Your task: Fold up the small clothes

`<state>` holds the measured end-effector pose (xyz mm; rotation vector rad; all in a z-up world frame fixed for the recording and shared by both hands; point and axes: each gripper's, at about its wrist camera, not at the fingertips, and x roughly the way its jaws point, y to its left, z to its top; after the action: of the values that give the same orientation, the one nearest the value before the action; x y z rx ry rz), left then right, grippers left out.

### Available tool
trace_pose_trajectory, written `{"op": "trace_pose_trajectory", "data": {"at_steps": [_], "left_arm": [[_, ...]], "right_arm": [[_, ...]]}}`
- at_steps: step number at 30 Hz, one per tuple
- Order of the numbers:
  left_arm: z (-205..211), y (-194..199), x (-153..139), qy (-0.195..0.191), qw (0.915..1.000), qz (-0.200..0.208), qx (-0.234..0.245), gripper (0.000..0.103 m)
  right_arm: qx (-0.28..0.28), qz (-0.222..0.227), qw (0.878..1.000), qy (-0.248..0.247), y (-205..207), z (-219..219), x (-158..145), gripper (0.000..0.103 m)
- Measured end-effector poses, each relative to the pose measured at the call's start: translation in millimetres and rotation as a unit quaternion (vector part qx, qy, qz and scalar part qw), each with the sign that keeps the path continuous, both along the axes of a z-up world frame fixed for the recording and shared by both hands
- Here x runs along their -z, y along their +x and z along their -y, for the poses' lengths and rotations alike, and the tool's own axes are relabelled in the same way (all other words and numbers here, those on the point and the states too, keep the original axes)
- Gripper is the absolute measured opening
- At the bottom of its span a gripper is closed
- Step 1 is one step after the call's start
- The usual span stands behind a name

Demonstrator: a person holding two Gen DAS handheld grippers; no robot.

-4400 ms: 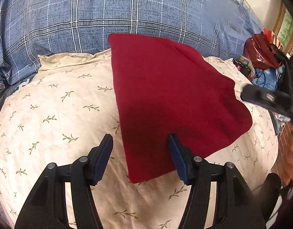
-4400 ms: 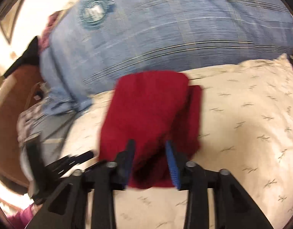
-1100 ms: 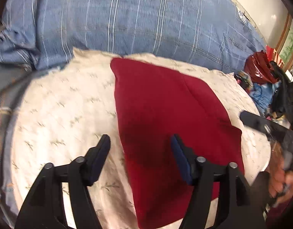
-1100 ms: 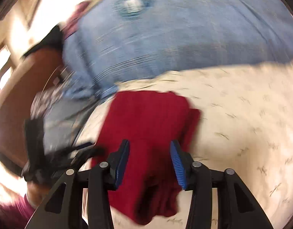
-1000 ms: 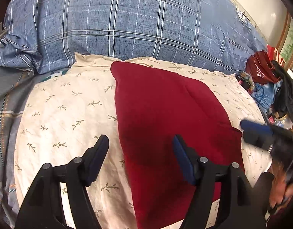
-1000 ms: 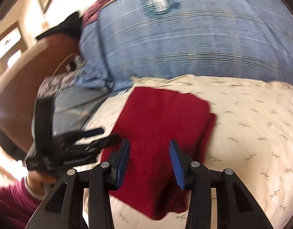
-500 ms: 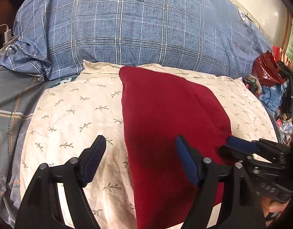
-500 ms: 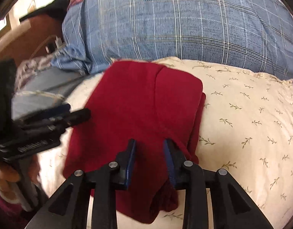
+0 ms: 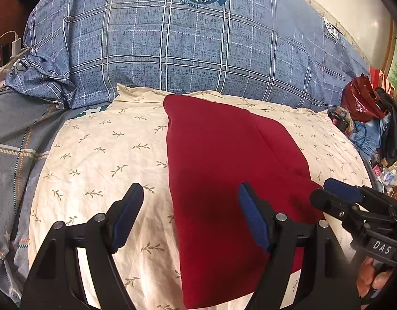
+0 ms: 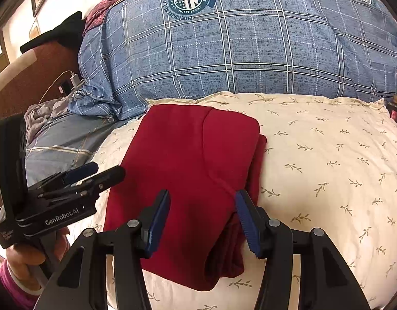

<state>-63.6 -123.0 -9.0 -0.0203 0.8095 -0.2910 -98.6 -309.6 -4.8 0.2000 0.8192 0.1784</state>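
A dark red garment (image 9: 224, 170) lies folded flat on a cream pillow with a leaf print (image 9: 100, 160). It also shows in the right wrist view (image 10: 188, 170), with stacked layers along its right edge. My left gripper (image 9: 190, 214) is open and empty, held above the garment's near left edge. My right gripper (image 10: 202, 217) is open and empty, above the garment's near right corner. Each gripper shows in the other's view: the right one at the far right (image 9: 338, 196), the left one at the left (image 10: 95, 173).
A big blue plaid duvet (image 9: 193, 46) lies behind the pillow. A grey sheet (image 9: 14, 142) is at the left. Red and blue bags (image 9: 361, 103) sit at the right. A charger and cable (image 10: 71, 80) lie by the wooden headboard.
Both grippers have pulled back and steadied above the garment. The right gripper narrowed half a second ago and has opened wide again. The garment has not moved.
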Motion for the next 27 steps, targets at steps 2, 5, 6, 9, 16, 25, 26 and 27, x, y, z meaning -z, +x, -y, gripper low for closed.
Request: {"op": "trace_pose_trajectory", "data": {"at_steps": [2, 5, 6, 9, 16, 25, 26, 27], "left_arm": [[1.0, -1.0, -0.2, 0.001, 1.0000, 0.002, -0.001, 0.075], [2.7, -3.6, -2.0, 0.007, 0.9999, 0.009, -0.004, 0.075], [3.3, -4.5, -2.9, 0.010, 0.9998, 0.013, -0.005, 0.075], [5.6, -7.0, -5.5, 0.023, 0.9994, 0.024, -0.008, 0.075], [5.2, -6.5, -5.9, 0.023, 0.9994, 0.022, -0.010, 0.075], [7.7, -8.0, -9.2, 0.033, 0.9988, 0.033, -0.017, 0.075], [7.3, -7.8, -9.2, 0.033, 0.9988, 0.032, -0.017, 0.075], [6.9, -7.3, -9.2, 0.032, 0.9988, 0.032, -0.018, 0.075]], "right_arm": [[0.006, 0.000, 1.000, -0.003, 0.3, 0.3, 0.2, 0.059], [0.012, 0.004, 1.000, -0.015, 1.0, -0.7, -1.0, 0.062], [0.013, 0.006, 1.000, -0.020, 0.9, -1.6, -1.4, 0.062], [0.014, 0.012, 0.999, -0.027, 1.1, -4.9, -2.5, 0.067], [0.026, 0.020, 0.999, -0.039, 4.1, -5.6, -5.1, 0.073], [0.031, 0.018, 0.999, -0.036, 7.3, -2.3, -4.2, 0.075], [0.030, 0.018, 0.999, -0.036, 7.7, -1.9, -4.5, 0.075], [0.030, 0.019, 0.999, -0.036, 7.7, -1.9, -4.8, 0.075]]}}
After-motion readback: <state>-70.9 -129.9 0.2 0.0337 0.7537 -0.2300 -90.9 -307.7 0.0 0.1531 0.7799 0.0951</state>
